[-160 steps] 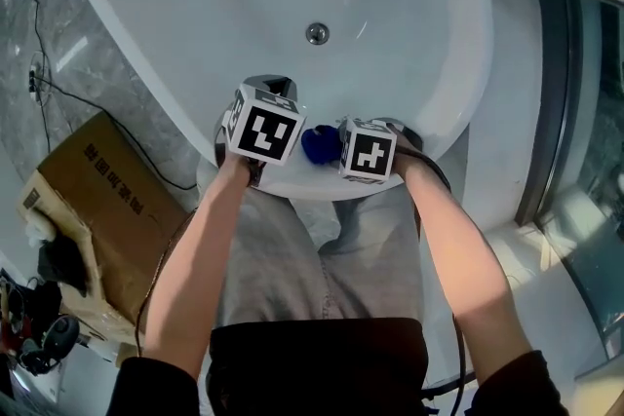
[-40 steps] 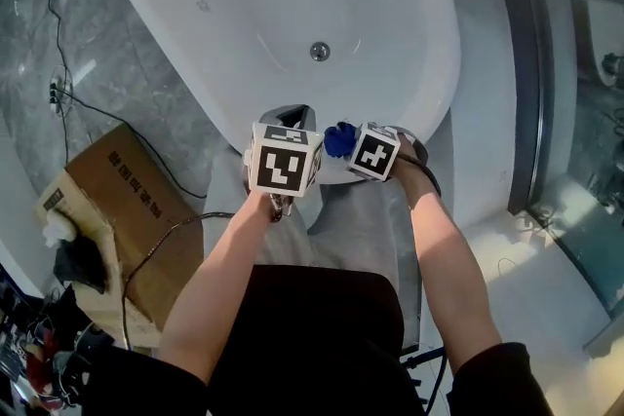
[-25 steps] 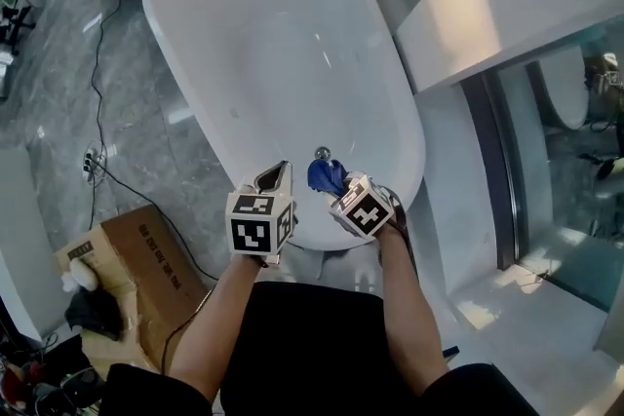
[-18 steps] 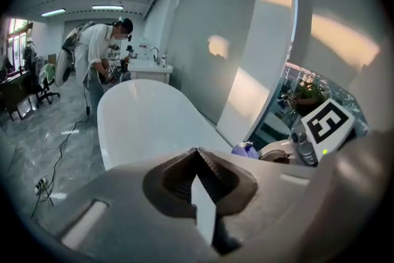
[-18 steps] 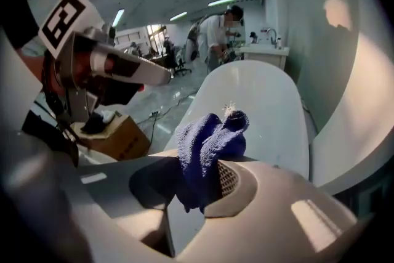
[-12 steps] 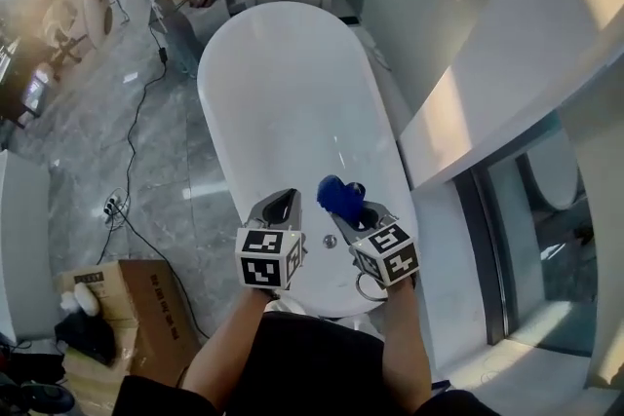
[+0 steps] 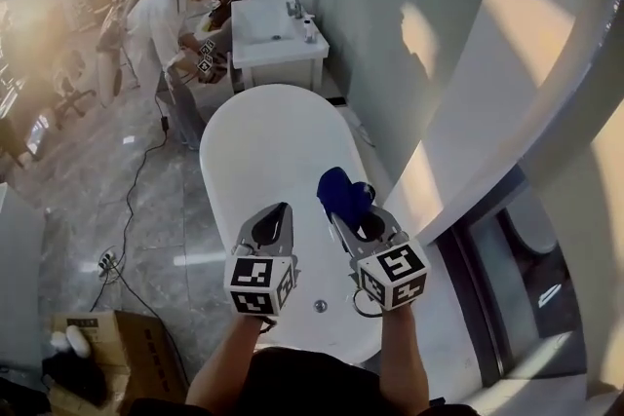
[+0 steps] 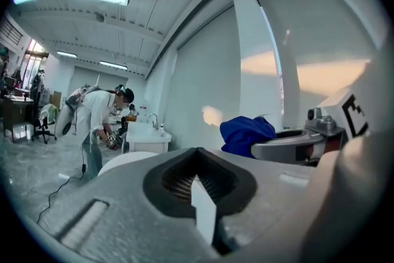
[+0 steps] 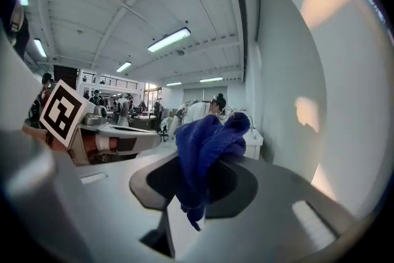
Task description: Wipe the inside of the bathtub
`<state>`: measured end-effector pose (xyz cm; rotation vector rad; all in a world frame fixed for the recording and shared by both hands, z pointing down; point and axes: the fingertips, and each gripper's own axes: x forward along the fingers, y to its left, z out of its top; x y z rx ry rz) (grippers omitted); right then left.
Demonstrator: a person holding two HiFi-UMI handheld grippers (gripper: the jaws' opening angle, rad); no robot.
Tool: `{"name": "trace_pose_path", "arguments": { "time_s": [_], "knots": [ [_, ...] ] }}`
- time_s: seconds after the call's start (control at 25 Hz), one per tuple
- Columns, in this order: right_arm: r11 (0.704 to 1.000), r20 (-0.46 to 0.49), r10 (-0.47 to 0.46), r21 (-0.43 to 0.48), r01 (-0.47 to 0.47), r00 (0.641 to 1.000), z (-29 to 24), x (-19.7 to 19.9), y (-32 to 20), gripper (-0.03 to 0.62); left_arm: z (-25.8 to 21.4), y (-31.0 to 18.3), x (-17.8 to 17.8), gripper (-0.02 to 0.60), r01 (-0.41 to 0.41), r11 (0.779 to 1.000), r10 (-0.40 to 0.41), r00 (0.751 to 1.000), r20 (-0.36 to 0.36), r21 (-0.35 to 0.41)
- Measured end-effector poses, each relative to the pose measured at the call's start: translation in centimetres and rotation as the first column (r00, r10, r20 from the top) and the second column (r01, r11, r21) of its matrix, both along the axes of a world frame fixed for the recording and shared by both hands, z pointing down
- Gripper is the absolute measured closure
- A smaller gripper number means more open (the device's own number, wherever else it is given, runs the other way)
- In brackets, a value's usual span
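Observation:
The white oval bathtub [image 7: 263, 170] stretches away below me, with its drain [image 7: 320, 306] near my end. My right gripper [image 7: 343, 214] is held up above the tub, shut on a blue cloth [image 7: 342, 194] that bunches over its tips; the same blue cloth [image 9: 206, 151] fills the right gripper view, and the right gripper [image 9: 200, 191] is closed around it. My left gripper [image 7: 273, 220] hovers beside it, shut with nothing between its fingers. In the left gripper view the left gripper [image 8: 200, 185] points level across the room, with the blue cloth [image 8: 247, 135] at its right.
A white vanity with a tap [image 7: 278, 34] stands past the tub's far end, and a person in white [image 7: 171, 15] bends beside it. A grey wall [image 7: 409, 34] runs along the tub's right. A cable [image 7: 132, 190] crosses the floor at left; a cardboard box [image 7: 107, 351] sits lower left.
My view has tilted up from straight down on the tub to looking along it into the room. Both grippers have lifted from the near rim, the right one still holding the blue cloth.

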<state>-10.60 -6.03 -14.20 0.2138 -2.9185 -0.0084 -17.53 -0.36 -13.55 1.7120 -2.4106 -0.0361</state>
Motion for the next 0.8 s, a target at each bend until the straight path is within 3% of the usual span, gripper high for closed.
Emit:
{"name": "trace_pose_path", "arguments": {
  "time_s": [0.16, 0.28, 0.8],
  "knots": [
    [0.996, 0.127, 0.067, 0.045, -0.073, 0.990, -2.6, 0.5, 0.2, 0.503, -2.9, 0.0, 0.4, 0.577, 0.030, 0.995, -0.036, 0.998, 0.060, 0.097],
    [0.997, 0.153, 0.065, 0.037, -0.072, 0.986, -3.1, 0.9, 0.7, 0.508, -2.9, -0.3, 1.2, 0.577, 0.024, 0.996, -0.033, 0.994, 0.101, 0.091],
    [0.994, 0.146, 0.079, 0.064, -0.089, 0.986, -2.8, 0.2, -0.6, 0.511, -3.5, -1.1, 0.9, 0.577, 0.048, 0.994, -0.060, 0.992, 0.115, 0.103]
  ]
}}
